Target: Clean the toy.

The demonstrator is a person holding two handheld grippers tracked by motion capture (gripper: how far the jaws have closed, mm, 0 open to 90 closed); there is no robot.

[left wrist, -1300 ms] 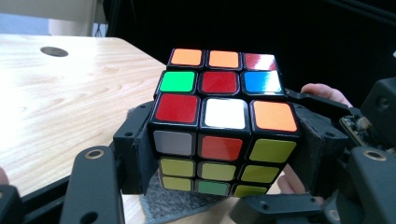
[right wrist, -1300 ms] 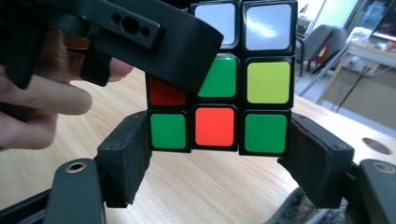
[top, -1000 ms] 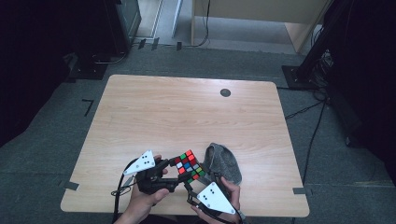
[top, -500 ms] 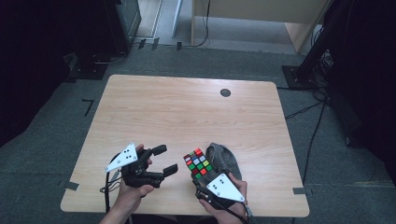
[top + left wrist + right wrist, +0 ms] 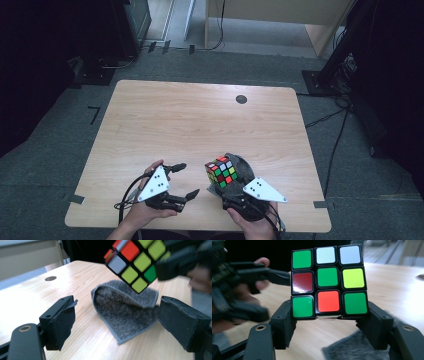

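Note:
A scrambled colour cube [image 5: 221, 172] hangs just above a crumpled grey cloth [image 5: 242, 167] near the table's front edge. My right gripper [image 5: 223, 186] is shut on the cube's lower part. In the right gripper view the cube [image 5: 328, 281] shows a mostly green face, with the jaws clamped on its bottom corners [image 5: 329, 317]. To the cube's left my left gripper [image 5: 183, 180] stands open and apart from it. In the left gripper view nothing sits between its jaws [image 5: 120, 307]; beyond them lie the cloth [image 5: 125, 312] and the raised cube [image 5: 135, 262].
The wooden table [image 5: 200, 120] has a small dark round hole [image 5: 241, 99] at its back right. Tape marks sit at its front corners. Dark floor, cables and equipment stands surround the table.
The left gripper has let go of the cube, opened and drawn back to the left. The right gripper keeps the cube over the cloth.

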